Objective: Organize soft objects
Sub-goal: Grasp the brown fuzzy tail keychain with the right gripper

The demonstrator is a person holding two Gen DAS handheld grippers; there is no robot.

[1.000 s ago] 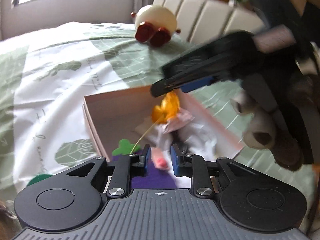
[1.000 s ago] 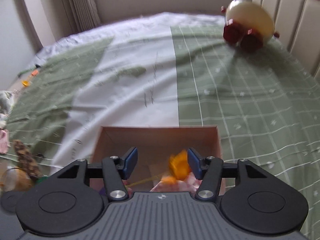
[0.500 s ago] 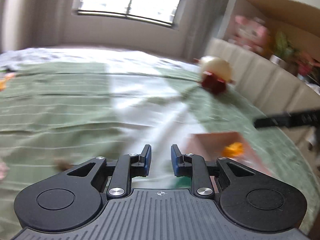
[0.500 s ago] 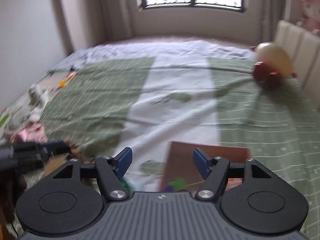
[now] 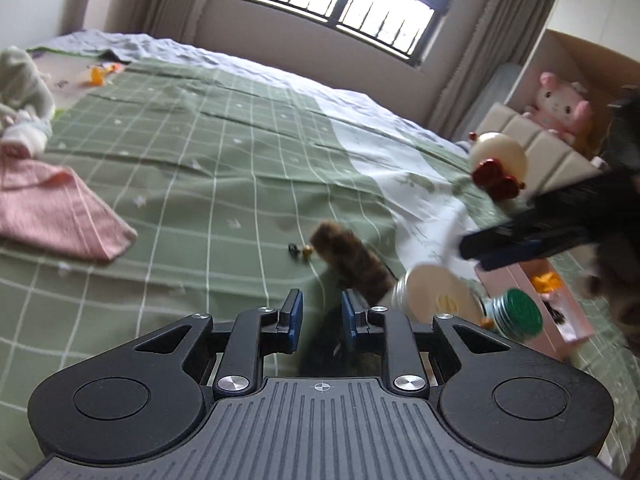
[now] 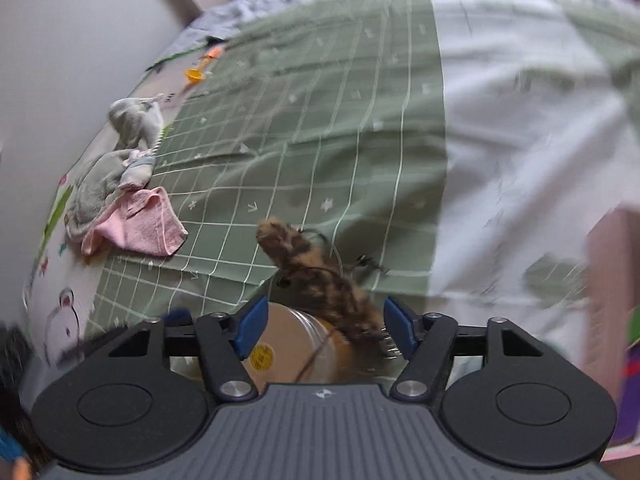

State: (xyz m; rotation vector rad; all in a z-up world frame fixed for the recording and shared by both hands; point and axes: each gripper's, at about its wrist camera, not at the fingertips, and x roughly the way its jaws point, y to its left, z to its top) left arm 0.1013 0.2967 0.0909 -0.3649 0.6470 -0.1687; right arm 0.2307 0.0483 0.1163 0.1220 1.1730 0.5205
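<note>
A brown furry tail toy [image 5: 352,260] lies on the green checked bedspread [image 5: 200,168], partly over a clear jar [image 5: 436,296]. My left gripper [image 5: 321,316] is open a narrow way and empty, just before the toy's near end. My right gripper [image 6: 323,322] is open wide and empty above the same toy [image 6: 316,276] and jar [image 6: 296,344]; it also shows in the left wrist view [image 5: 532,240]. The pink box [image 5: 540,304] with an orange toy [image 5: 546,282] stands at the right.
A pink towel [image 5: 52,212] and a grey plush cloth [image 6: 116,168] lie at the left. A cream round plush with red feet [image 5: 498,160] sits by the headboard. A green-lidded jar [image 5: 516,312] lies beside the box. Small orange bits [image 6: 196,74] lie at the far edge.
Both grippers have swung left, away from the pink box, and now point at the brown furry toy and the jar. The right gripper has dropped low over them.
</note>
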